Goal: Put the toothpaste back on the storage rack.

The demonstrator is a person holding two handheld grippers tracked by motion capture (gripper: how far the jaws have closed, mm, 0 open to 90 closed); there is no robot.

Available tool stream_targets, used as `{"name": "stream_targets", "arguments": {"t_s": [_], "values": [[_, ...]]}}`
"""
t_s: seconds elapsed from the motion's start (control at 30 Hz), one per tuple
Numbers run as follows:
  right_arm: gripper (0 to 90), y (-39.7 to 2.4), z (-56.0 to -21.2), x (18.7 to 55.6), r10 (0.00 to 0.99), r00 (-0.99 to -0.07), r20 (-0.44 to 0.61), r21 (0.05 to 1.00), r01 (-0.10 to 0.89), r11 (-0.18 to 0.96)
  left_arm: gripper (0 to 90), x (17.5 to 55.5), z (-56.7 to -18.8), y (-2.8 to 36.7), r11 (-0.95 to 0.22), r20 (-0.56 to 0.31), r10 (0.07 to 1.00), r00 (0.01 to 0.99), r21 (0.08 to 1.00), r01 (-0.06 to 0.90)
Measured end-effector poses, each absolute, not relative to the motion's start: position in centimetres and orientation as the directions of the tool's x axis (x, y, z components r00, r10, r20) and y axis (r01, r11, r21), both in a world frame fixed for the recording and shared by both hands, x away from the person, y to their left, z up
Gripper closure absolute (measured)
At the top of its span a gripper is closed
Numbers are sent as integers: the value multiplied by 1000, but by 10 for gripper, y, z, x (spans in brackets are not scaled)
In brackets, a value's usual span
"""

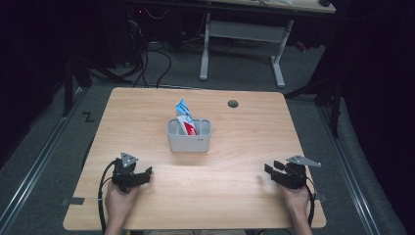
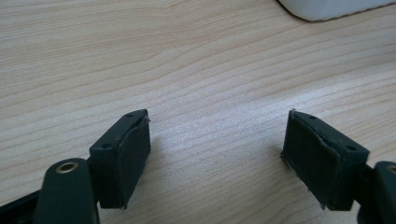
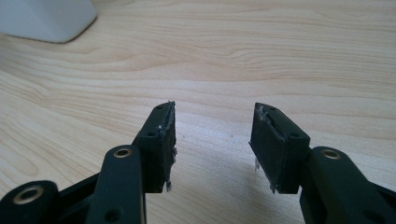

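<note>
Both tongs, left gripper (image 1: 138,176) and right gripper (image 1: 275,171), are sitting released and empty near the table (image 1: 235,196) edge. Ahead between them, well apart, the white caddy (image 1: 189,141) is holding a toothpaste tube (image 1: 184,117); a careless grab risks tipping the light caddy.

Black left gripper (image 1: 131,177) and right gripper (image 1: 286,175), grey three-cornered top plates, brass-ringed screw holes, trailing black cables

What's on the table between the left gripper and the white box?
Nothing: in the high view, just bare wooden table lies between the left gripper and the white box.
</note>
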State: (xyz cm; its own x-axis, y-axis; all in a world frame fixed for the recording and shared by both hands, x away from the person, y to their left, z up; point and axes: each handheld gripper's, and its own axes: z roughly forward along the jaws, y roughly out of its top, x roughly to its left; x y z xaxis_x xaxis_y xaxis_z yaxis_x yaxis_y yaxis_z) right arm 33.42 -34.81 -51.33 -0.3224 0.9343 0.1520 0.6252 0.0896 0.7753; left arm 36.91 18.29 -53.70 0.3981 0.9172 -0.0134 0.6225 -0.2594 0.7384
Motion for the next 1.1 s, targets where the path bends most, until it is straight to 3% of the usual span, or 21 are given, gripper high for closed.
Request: {"name": "stream_targets", "arguments": {"t_s": [0.3,0.6,0.77,1.1], "values": [[486,-340,-519,337,942,-321,98,756,640,139,234,369,-537,183,-260,-13,917,398,738,623],[457,-329,-530,336,949,-314,-28,735,637,233,233,369,-537,183,-259,-14,917,398,739,622],[401,-332,-530,338,953,-302,-3,731,650,208,234,369,-537,183,-258,-14,917,398,739,623],[381,-330,-530,338,953,-302,-14,729,649,217,234,368,-537,183,-257,-15,918,396,739,622]]}}
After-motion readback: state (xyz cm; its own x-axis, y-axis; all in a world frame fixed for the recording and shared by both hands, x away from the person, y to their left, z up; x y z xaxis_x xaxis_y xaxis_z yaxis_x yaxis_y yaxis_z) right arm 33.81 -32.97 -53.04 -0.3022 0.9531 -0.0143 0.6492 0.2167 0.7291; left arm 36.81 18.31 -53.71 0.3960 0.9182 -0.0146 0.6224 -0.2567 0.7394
